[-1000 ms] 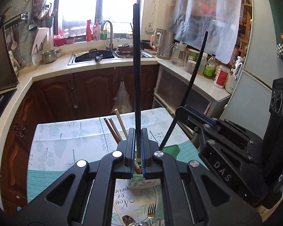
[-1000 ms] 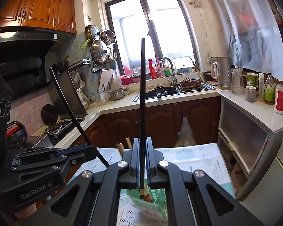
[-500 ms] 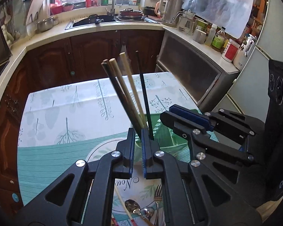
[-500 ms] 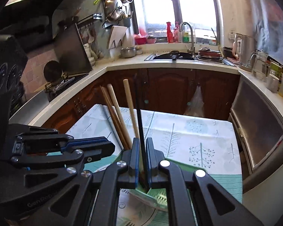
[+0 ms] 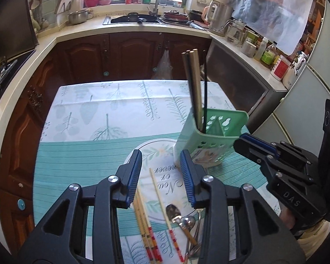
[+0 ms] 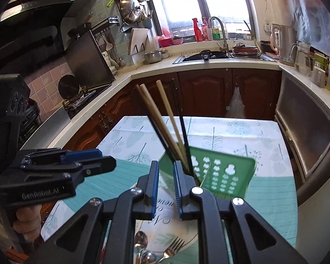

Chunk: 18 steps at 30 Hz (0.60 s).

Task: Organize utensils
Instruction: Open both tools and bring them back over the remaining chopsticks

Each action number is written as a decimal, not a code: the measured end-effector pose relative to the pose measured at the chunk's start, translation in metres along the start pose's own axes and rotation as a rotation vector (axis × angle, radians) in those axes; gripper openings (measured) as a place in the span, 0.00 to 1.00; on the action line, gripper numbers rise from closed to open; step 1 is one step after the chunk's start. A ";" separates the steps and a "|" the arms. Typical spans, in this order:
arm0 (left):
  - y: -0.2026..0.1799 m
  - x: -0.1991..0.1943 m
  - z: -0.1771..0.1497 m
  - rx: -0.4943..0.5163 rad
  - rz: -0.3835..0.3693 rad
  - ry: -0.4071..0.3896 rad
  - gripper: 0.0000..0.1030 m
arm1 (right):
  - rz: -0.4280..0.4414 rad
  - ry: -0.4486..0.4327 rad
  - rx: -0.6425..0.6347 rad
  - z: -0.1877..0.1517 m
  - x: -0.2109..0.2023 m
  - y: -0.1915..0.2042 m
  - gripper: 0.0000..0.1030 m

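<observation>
Left wrist view first, reading across from the green utensil holder (image 5: pixel 209 140) as landmark. Left of the holder and nearer the camera, the left gripper (image 5: pixel 161 177) hangs with its jaws parting and nothing between them; only printed tablecloth (image 5: pixel 88 110) shows in the gap. Below that gap lie the loose pale chopsticks (image 5: pixel 143 211), then a single chopstick (image 5: pixel 162 202), then the spoons (image 5: pixel 182 220), all on the cloth in front of the holder. Inside the holder stand several chopsticks (image 5: pixel 194 88), tan and black, leaning away. Right of the holder, the right gripper (image 6: pixel 166 186) is close beside its near wall; its jaws are also opening, a narrow gap with no utensil in it, the black stick just beyond its right pad.

The risk, as I judge it: the holder is light and top-heavy with long sticks, so a knock from either gripper in drawing away could tip it. The thin chopsticks lying close together also invite a grab of two at once, or a slip.
</observation>
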<state>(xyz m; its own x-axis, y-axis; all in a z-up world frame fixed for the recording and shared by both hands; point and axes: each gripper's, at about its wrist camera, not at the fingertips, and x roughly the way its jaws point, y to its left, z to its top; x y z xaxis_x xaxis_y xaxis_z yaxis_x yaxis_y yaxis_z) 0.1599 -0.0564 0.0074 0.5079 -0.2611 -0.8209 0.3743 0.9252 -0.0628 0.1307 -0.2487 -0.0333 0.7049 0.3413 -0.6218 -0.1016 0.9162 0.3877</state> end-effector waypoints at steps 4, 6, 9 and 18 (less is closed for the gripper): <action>0.010 -0.017 -0.017 -0.006 0.020 0.000 0.32 | 0.000 0.028 0.021 -0.012 -0.006 0.010 0.13; 0.014 -0.025 -0.025 -0.018 0.017 0.001 0.32 | 0.020 0.040 0.042 -0.018 -0.009 0.014 0.13; 0.019 -0.036 -0.037 -0.033 0.031 0.003 0.32 | 0.017 0.058 0.058 -0.026 -0.013 0.022 0.13; 0.028 -0.021 -0.066 -0.058 0.034 0.103 0.32 | 0.045 0.156 0.089 -0.045 -0.004 0.042 0.13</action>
<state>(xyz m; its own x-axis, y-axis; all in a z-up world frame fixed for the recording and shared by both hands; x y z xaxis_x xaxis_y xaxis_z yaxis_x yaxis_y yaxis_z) 0.1082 -0.0073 -0.0145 0.4363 -0.2022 -0.8768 0.3108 0.9483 -0.0640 0.0919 -0.2020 -0.0452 0.5830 0.4166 -0.6975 -0.0636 0.8793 0.4720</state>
